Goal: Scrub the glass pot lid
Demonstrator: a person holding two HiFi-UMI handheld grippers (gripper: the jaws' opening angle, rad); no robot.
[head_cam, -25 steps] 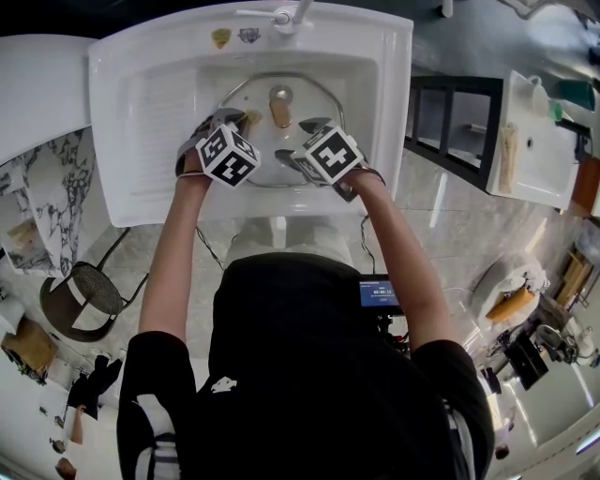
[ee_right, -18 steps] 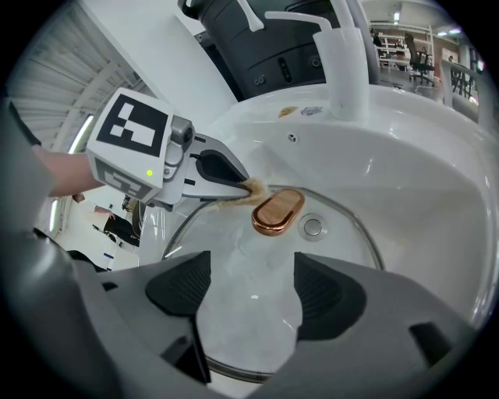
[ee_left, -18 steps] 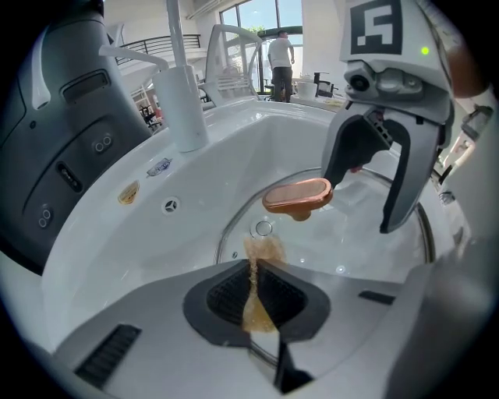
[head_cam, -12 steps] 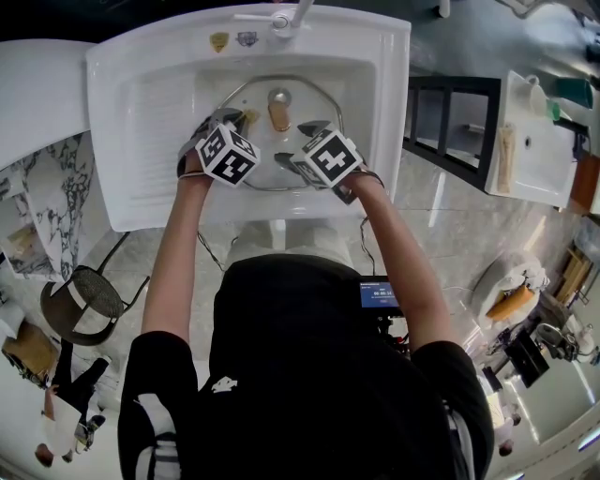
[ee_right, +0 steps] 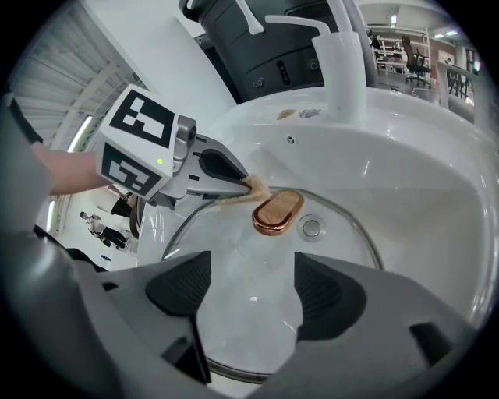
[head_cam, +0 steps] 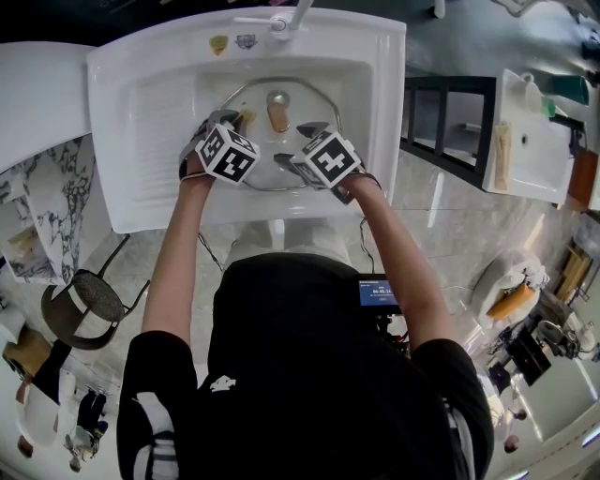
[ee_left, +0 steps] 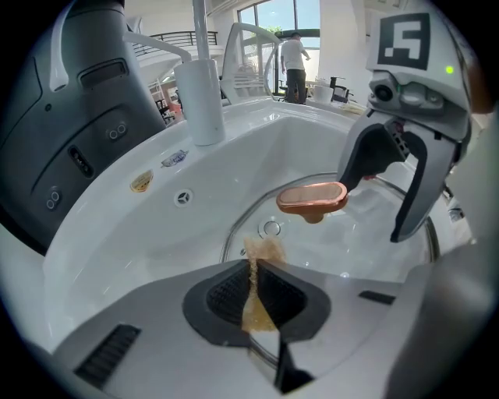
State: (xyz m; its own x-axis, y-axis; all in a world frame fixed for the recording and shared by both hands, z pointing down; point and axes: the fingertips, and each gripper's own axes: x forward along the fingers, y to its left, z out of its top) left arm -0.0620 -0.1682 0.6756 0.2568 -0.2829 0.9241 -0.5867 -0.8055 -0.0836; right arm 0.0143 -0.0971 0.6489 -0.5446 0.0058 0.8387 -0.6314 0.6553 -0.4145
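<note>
The glass pot lid lies in the white sink basin, copper handle up. My left gripper is shut on a thin tan scrub pad. The pad's tip presses on the glass just left of the handle. My right gripper hovers over the lid's near right part. In its own view the right gripper has its jaws wide apart, with only lid glass between them. The left gripper view shows it open beside the handle.
The sink has a ribbed left slope and a faucet at the back with a white spout. A black shelf frame stands to the right, with another white basin beyond it.
</note>
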